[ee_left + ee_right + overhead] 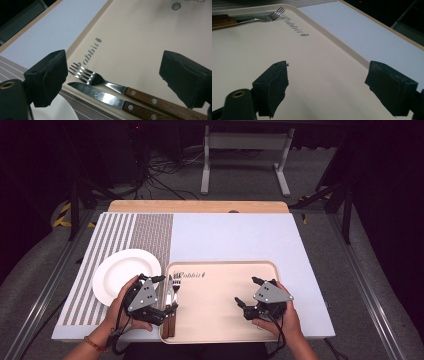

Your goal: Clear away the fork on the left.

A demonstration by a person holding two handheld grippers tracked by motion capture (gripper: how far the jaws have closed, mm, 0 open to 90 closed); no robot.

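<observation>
While both hands rest at the near edge of the table (240, 227), each holds a hand-held gripper with its jaws spread wide and nothing between them. From the high view, the left hand-held gripper (167, 292) sits over the left rim of the beige tray (225, 320), and the right hand-held gripper (247, 291) hovers over the tray's right half, well apart from the other.

A fork (176, 287) and a knife (170, 290) with wooden handles lie side by side along the tray's left edge, tips pointing to the far side. In the high view they are small and partly covered by the left hand-held gripper; the left gripper view shows them plainly: the fork (100, 81) lies on the tray floor, the knife (100, 93) just beside it along the rim, both handles riveted, and both lie between the open jaws. That view also catches the grey "Rabbit" lettering (91, 51) printed on the tray just beyond the fork's tines.

A white plate (117, 270) lies on a striped placemat (125, 235) left of the tray, its near right edge beside the left hand-held gripper; the left gripper view shows only a sliver of its rim (60, 110).

The right gripper view looks across bare tray floor (324, 75) toward the fork (269, 15) and lettering (294, 27) far off, with the table's white surface (367, 32) beyond the tray's rim.
</observation>
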